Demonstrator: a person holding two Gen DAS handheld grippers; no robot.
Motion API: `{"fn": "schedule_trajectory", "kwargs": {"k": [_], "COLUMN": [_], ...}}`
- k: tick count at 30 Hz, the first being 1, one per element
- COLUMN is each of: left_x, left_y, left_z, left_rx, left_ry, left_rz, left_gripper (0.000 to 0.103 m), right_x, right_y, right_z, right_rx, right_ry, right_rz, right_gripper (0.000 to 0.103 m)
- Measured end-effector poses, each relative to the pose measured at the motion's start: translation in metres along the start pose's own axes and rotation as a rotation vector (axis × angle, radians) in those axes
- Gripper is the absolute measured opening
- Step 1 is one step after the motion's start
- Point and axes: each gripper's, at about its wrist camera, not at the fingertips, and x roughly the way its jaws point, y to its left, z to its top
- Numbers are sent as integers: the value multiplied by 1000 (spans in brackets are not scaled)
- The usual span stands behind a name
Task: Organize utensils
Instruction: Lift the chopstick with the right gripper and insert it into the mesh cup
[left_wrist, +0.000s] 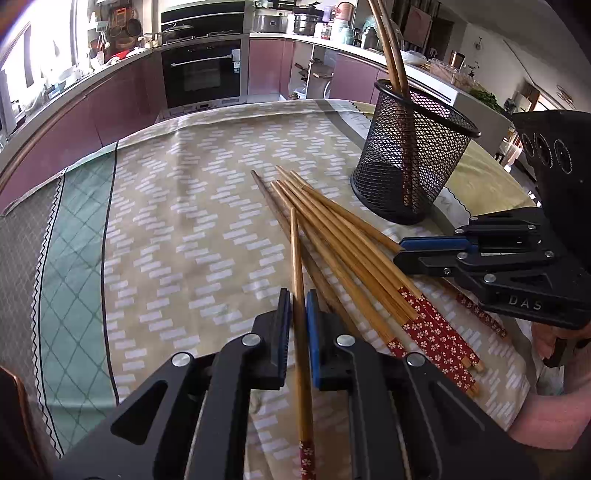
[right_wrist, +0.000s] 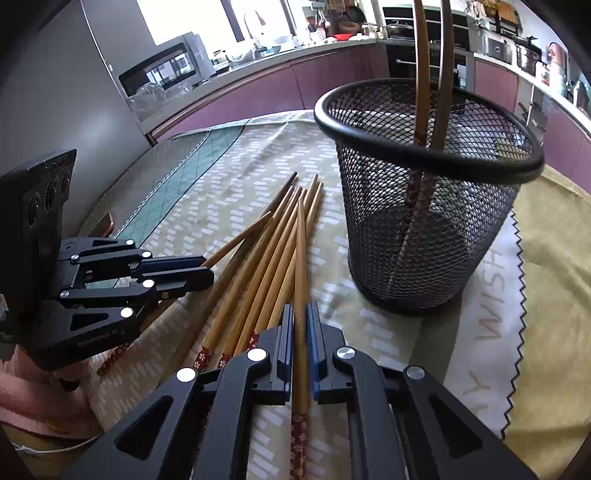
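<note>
A: Largest first. The tabletop (left_wrist: 184, 221) carries a patterned cloth. One black mesh holder (left_wrist: 413, 155) stands upright near its far right side.

B: Contents of the holder?

A: Two chopsticks (right_wrist: 432, 74) stand in it, leaning against the rim. Count checked in both views.

B: And the loose ones?

A: A fan of chopsticks (left_wrist: 347, 251) lies flat on the cloth just beside the holder, tips toward it, red flowered ends toward the person. Roughly seven or eight; they overlap, so an exact count is not possible. One is darker than the rest.

B: Grippers?

A: Two. The left gripper (left_wrist: 298, 310) has its fingers drawn narrow onto one chopstick (left_wrist: 297, 258), clamped near the decorated end, with the tip resting over the pile. The right gripper (right_wrist: 300, 325) is likewise pinched on a single chopstick (right_wrist: 301, 258), whose tip points toward the fan's far end.

B: Step in hand?

A: Judgement: the pick stage. Each gripper has one stick secured; neither is clear of the pile yet.

B: Next move?

A: Probably a lift clear of the fan, then tipping each stick upright over the holder's mouth and letting go, one gripper at a time. The mouth is narrow and already holds two sticks. A long stick held near one end may swing.
</note>
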Motion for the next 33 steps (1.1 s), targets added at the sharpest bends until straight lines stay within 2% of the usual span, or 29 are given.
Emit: {"fn": "schedule_trajectory", "kwargs": {"k": [4,8,23,33], "left_x": [-1,-10,-100,-131], "left_y": [0,2,-4,-9], "left_z": [2,5,43,72], "left_rx": [-11,-29,-7,-12], "left_ry": [0,-22,-245,-364], "left_rz": [4,-23,-219,-261], "left_gripper": [7,7,7,7], "right_x": [-3,-23,-122,-158], "right_y": [-1,-1,-15,-21], "right_z": [-2,-5,-4,18], "right_rx": [6,7,45,24], "right_ry": [-12,-72,-343,-452], "right_rz": [-4,18,71,58], "right_gripper": [6,6,6,6]}}
